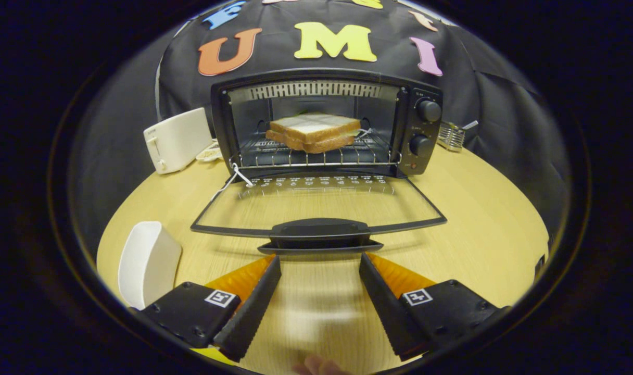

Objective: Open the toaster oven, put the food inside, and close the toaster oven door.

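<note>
Leftmost, a white dish [149, 263] sits on the worktop [478, 208], a white toaster [177, 139] behind it. Centre: oven [327, 122], door [319, 208] folded down flat, sandwich [314, 132] on the rack inside. Gripper [320, 263] fingers spread apart, grasping nothing, just short of the door handle [320, 229]. Wire basket [451, 136] right of oven.

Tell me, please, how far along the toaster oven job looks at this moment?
Done: the toaster oven is open, its door folded flat over the table, and the sandwich sits on the rack inside. In hand: the gripper is open and holds nothing, its fingers just short of the door handle. Left: lifting the door shut.
</note>
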The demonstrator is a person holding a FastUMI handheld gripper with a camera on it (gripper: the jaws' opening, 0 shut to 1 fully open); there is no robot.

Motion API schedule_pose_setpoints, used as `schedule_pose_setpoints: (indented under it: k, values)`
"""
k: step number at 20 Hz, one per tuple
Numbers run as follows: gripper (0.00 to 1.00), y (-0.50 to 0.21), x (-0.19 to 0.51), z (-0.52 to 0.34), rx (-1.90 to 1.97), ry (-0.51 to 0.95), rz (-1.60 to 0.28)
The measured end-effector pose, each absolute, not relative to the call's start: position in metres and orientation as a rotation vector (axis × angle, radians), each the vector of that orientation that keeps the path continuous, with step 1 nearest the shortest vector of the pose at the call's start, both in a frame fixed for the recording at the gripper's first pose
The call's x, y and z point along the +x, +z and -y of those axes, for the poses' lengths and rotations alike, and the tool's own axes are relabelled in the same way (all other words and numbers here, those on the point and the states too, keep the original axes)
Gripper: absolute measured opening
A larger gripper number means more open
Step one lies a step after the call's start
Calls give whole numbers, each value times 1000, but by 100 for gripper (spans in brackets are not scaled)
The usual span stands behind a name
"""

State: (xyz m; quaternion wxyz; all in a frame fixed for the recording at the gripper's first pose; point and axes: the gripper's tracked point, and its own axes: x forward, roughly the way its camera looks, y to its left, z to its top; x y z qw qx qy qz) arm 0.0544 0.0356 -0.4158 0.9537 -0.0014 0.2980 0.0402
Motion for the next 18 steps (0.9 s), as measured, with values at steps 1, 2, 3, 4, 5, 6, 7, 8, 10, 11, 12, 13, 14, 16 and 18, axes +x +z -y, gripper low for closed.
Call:
schedule_pose_setpoints:
  k: [1,2,3,4,5,6,7,8,10,11,12,13,14,16,18]
  values:
    - [100,-416,54,-36,4,82,-605]
    - [100,-416,54,-36,6,85,-603]
    - [100,-416,55,-36,12,87,-603]
    - [100,-416,54,-36,17,90,-603]
    - [100,-415,54,-36,24,93,-599]
    - [100,-414,53,-37,26,97,-598]
    - [100,-412,54,-38,38,100,-595]
    - [100,-409,53,-37,52,103,-593]
    - [100,-401,53,-38,59,104,-584]
    - [100,-394,52,-38,56,101,-576]
    - [100,-388,54,-40,51,97,-553]
    - [100,-380,55,-40,40,94,-533]
    - [100,-376,56,-41,36,91,-535]
    - [100,-368,57,-42,56,88,-534]
    - [100,-358,58,-43,48,84,-525]
